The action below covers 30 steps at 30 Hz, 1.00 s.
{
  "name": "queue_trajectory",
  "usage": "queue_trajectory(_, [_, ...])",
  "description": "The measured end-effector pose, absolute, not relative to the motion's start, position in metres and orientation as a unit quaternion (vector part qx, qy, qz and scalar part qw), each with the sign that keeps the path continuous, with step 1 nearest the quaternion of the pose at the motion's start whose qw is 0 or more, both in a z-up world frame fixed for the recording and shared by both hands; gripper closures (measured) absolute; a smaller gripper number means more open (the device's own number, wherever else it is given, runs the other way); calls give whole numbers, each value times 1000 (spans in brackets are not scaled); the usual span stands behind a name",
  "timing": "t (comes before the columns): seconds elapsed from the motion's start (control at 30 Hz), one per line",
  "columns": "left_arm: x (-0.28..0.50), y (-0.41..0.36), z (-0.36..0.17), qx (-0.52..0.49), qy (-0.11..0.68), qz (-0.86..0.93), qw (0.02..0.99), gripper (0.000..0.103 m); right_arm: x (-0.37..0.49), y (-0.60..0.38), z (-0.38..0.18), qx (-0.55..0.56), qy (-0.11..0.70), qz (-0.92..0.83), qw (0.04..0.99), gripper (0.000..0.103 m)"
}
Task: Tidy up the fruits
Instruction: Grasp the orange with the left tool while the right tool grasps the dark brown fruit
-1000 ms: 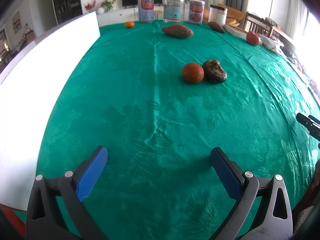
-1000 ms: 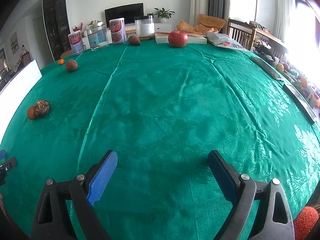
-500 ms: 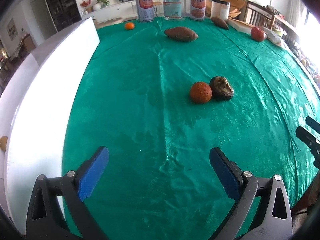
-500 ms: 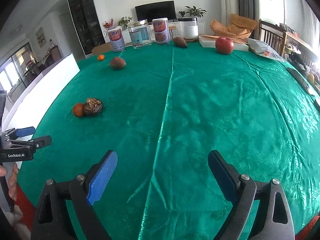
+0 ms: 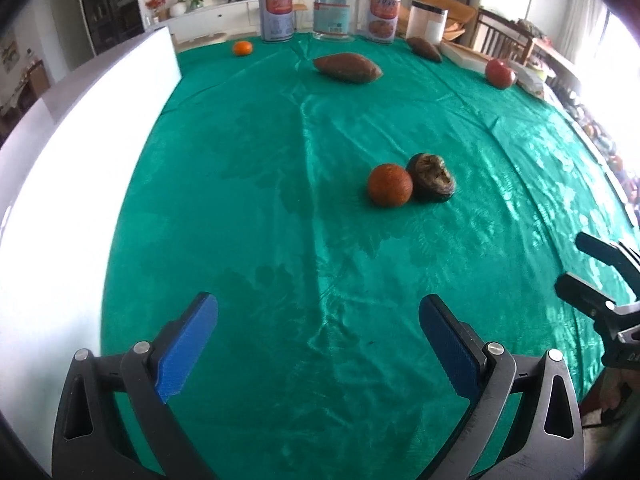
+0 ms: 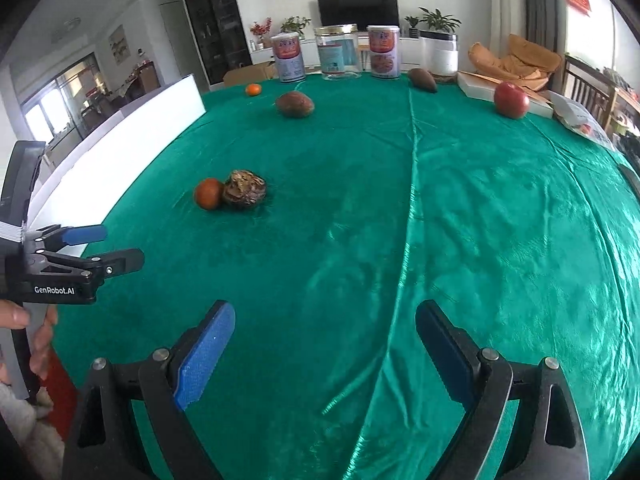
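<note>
An orange (image 5: 390, 189) (image 6: 208, 193) lies on the green cloth, touching a dark wrinkled fruit (image 5: 433, 177) (image 6: 244, 189). Farther back lie a brown oblong fruit (image 5: 347, 68) (image 6: 295, 104), a small tangerine (image 5: 243, 48) (image 6: 253, 89), a second brown fruit (image 5: 424, 48) (image 6: 423, 79) and a red apple (image 5: 500, 73) (image 6: 511, 100). My left gripper (image 5: 318, 322) is open and empty over the near cloth; it also shows in the right wrist view (image 6: 104, 246). My right gripper (image 6: 324, 336) is open and empty; it also shows at the left wrist view's right edge (image 5: 580, 266).
A white box (image 5: 72, 152) (image 6: 120, 148) runs along the table's left side. Two tins (image 5: 277, 14) (image 5: 384, 16), a glass jar (image 5: 334, 12) and a white canister (image 5: 427, 20) stand at the far edge. A flat white box (image 6: 480, 88) lies behind the apple.
Both grippers have shifted and turned; the right wrist view has swung left, so the orange pair sits nearer the middle. The left gripper shows larger in the right wrist view. Fruits have not moved.
</note>
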<state>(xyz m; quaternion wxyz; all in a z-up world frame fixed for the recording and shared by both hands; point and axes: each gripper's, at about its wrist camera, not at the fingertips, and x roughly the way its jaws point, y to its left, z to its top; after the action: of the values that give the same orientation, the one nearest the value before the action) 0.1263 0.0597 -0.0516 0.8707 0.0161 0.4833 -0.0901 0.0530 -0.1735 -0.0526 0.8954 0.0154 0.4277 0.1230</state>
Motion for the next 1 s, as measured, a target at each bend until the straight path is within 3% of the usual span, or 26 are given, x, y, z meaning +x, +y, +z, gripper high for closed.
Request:
queue_trajectory(0.33, [167,44,-41,34,475,-159,865,3,130,-134,-34,-66,451,209,865,16])
queue_trajectory(0.53, [176,30,-44,82,461,-216,857,5,154,-106,-42,-115,473,270,831,30])
queue_trajectory(0.6, [183,27,-47,81,463,-234,851,23,162,-104,-49,-123,477,279,824,39])
queue_trajectory(0.63, [188,25,-49,78,467,-242,847,26,166,-105,-51,-123,480,283,821,41])
queue_trajectory(0.87, [200,16,-60,91,451,-275,844,31,178,-118,-58,-94,488,316,808,43])
queue_trajectory(1.0, [203,13,-64,96,447,-279,845,56,178,-121,-61,-85,483,328,807,43])
